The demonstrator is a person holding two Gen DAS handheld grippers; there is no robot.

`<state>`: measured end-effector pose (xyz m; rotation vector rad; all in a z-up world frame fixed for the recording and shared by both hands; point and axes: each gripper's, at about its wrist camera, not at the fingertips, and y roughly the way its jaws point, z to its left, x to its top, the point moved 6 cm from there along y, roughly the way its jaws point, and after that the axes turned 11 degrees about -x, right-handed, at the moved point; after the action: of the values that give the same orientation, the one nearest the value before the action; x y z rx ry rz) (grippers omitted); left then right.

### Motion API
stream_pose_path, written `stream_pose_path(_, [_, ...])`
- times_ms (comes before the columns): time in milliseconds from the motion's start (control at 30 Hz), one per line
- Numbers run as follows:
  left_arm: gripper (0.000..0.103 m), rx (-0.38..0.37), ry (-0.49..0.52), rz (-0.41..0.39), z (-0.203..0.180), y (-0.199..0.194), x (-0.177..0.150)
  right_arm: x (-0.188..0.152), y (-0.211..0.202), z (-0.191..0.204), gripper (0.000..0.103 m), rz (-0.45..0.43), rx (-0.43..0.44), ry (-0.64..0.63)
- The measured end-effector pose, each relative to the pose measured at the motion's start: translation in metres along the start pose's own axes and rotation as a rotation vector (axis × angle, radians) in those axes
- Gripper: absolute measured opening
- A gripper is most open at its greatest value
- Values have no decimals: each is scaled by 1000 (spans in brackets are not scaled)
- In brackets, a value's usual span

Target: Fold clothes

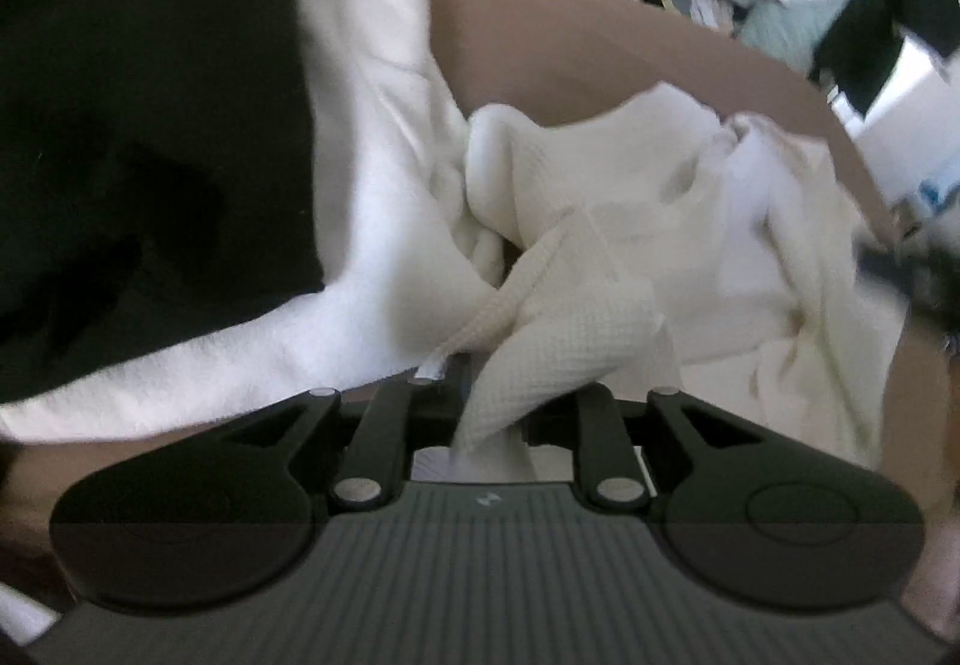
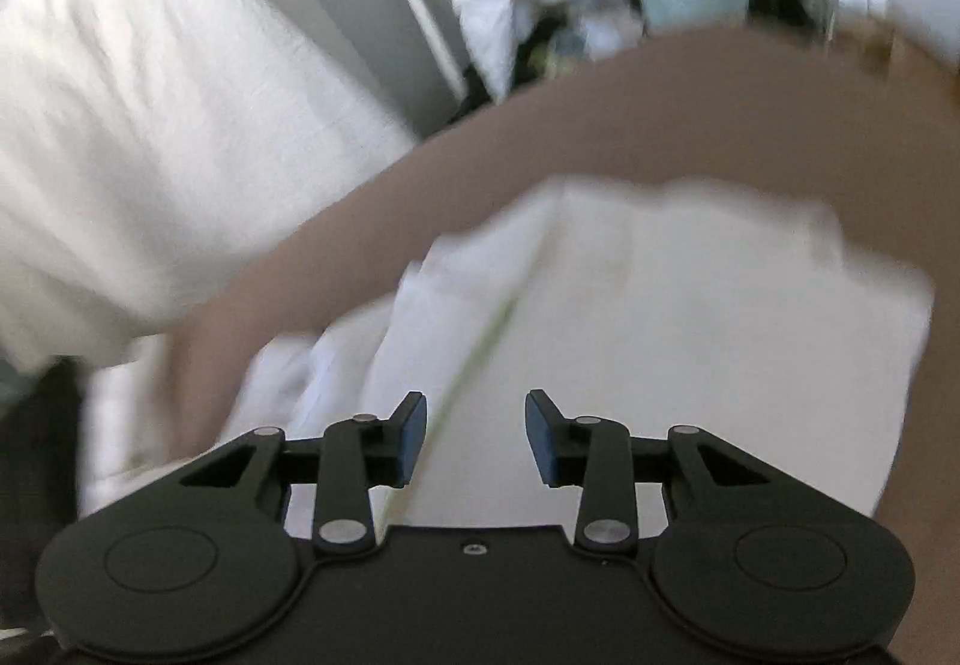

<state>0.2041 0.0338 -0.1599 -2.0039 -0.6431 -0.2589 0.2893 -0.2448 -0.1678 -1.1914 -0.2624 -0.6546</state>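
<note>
A white waffle-weave cloth [image 1: 600, 257] lies crumpled on the tan worktop [image 1: 570, 47] straight ahead of the left gripper [image 1: 480, 395], with one twisted corner running back between its fingers. The fingertips are hidden under that fabric, so whether they pinch it or only straddle it cannot be told. The left gripper tilts steeply down at the cloth; to its left lie a smooth white garment [image 1: 360, 125] and a black garment [image 1: 150, 125]. The right wrist view, blurred, shows the right gripper [image 2: 476, 440] spread with nothing between its blue pads [image 2: 414, 440], angled down over a flatter white cloth [image 2: 660, 317] just ahead of it. Only this view shows a large white sheet [image 2: 150, 125] off to the left.
</note>
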Motion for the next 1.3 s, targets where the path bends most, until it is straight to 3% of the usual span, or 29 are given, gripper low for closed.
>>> stream_pose_path(67, [17, -9, -9, -10, -2, -6, 1, -37, -14, -8, 42, 86, 122, 51])
stream_pose_path(133, [17, 10, 25, -38, -7, -15, 5, -70, -26, -5, 42, 144, 191, 7])
stream_pose_path(200, [19, 147, 132, -105, -12, -34, 9, -111, -38, 12, 48, 182, 209, -206])
stream_pose_path(267, [35, 281, 256, -183, -22, -56, 11, -139, -41, 30, 48, 199, 179, -401])
stream_pose_path(400, [38, 247, 239, -241, -28, -82, 10, -176, -50, 66, 48, 195, 186, -652])
stream_pose_path(500, [38, 236, 224, -234, -25, -79, 9, -181, -42, 96, 48, 151, 143, -798])
stream_pose_path(567, [38, 211, 187, -229, -21, -73, 12, -167, -26, 118, 48, 106, 123, -833])
stream_pose_path(733, [38, 227, 195, -192, -14, -48, 13, -100, 11, 153, 45, -41, 26, -688])
stream_pose_path(833, [42, 198, 184, -138, -7, -40, 10, -59, 4, 159, 45, -140, 13, -536])
stream_pose_path(933, [46, 145, 162, -123, -2, -38, 11, -42, -16, 147, 46, -182, 43, -364])
stream_pose_path(1167, [57, 74, 181, -72, -6, -36, 8, -104, -52, 57, 51, -97, -82, -219])
stream_pose_path(1233, [57, 54, 285, -30, -23, -34, 0, -124, -64, 20, 51, -75, -112, -144])
stream_pose_path(1300, [57, 25, 455, 14, -46, -24, -13, -143, -81, -13, 51, -68, -132, -61])
